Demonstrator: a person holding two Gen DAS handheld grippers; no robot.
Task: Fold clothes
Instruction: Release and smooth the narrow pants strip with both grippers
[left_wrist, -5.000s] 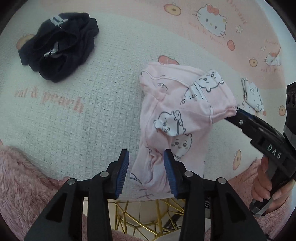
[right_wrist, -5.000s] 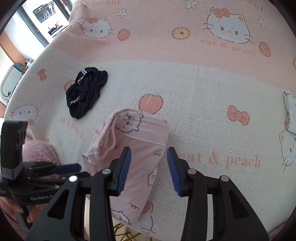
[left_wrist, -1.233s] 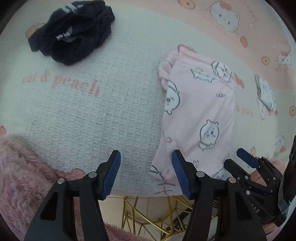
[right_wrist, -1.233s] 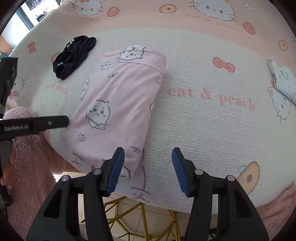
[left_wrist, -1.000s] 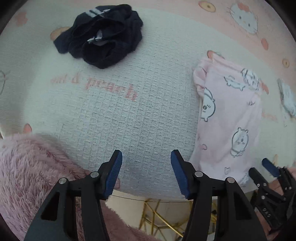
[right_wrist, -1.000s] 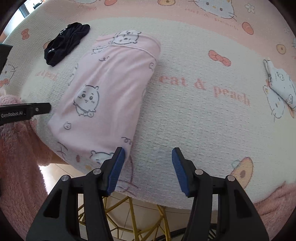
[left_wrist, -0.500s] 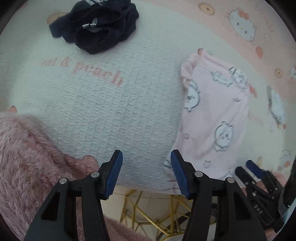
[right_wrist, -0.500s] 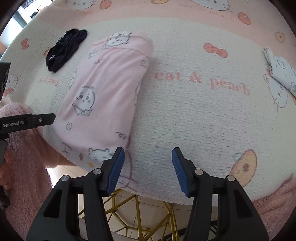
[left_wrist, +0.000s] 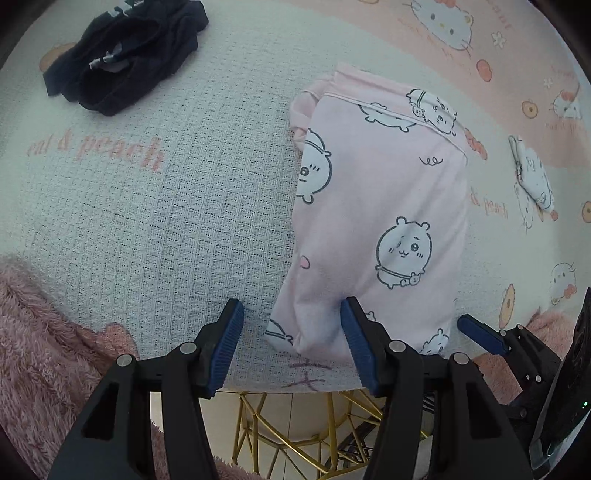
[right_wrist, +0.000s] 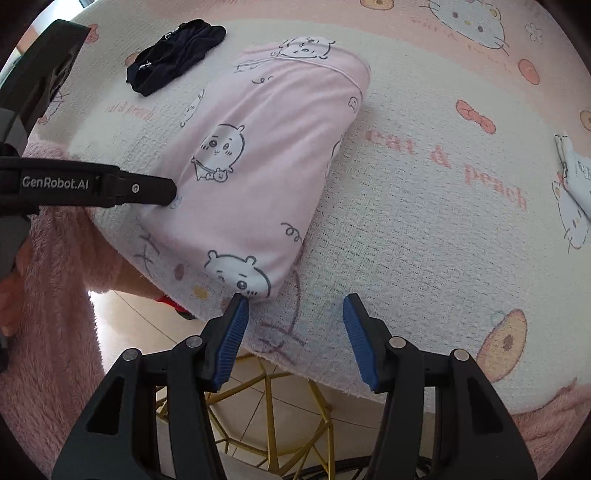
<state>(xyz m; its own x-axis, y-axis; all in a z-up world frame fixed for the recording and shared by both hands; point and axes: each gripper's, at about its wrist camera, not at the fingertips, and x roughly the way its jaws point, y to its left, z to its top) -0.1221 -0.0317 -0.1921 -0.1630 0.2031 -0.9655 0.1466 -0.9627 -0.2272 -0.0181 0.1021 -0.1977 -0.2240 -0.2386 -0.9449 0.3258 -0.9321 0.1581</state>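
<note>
A pink garment with white cartoon animals (left_wrist: 380, 206) (right_wrist: 258, 166) lies folded lengthwise on the cloth-covered table (left_wrist: 166, 206), its near end at the table's front edge. My left gripper (left_wrist: 291, 332) is open, and its jaws straddle the garment's near left corner. My right gripper (right_wrist: 293, 321) is open too, just right of the near right corner, with its left fingertip (right_wrist: 236, 314) touching the hem. The left gripper's finger (right_wrist: 147, 190) reaches the garment's left side in the right wrist view. The right gripper's blue tip (left_wrist: 480, 332) shows low on the right in the left wrist view.
A crumpled dark garment (left_wrist: 122, 55) (right_wrist: 173, 55) lies at the far left. A small white folded item (left_wrist: 532, 177) (right_wrist: 576, 173) sits at the right. Pink fluffy sleeves (left_wrist: 44, 350) (right_wrist: 55, 295) flank the grippers. A gold wire frame (left_wrist: 288, 435) shows below the table edge.
Both grippers have moved in toward the garment's near end. The left one swung right until its jaws straddle the corner. The garment lies flat where earlier it was lifted and folded over.
</note>
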